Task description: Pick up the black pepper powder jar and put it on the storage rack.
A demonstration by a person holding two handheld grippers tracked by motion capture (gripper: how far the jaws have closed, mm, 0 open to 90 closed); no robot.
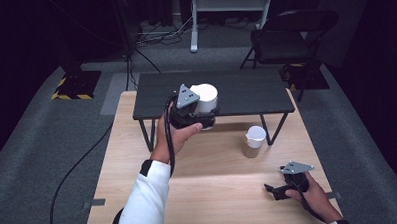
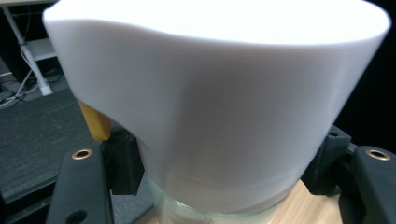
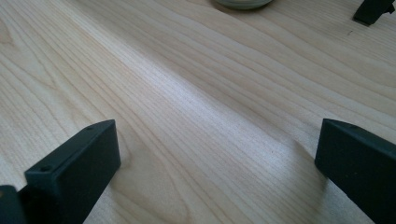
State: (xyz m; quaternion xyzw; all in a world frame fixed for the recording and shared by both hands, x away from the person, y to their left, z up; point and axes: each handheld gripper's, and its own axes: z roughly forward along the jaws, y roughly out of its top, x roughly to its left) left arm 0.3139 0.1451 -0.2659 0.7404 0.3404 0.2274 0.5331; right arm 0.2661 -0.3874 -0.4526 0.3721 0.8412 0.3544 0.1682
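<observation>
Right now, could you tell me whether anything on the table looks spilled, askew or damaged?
Nothing stands out. The left tool holds a white-lidded jar upright above the table, the paper cup stands upright with no spill around it, and the right tool rests open on bare wood.

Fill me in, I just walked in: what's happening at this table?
A person works with two handheld grippers. The left gripper is clamped on a white-lidded jar, holding it above the wooden table by the low black shelf. The right gripper rests open on the table. A paper cup stands between them.
</observation>
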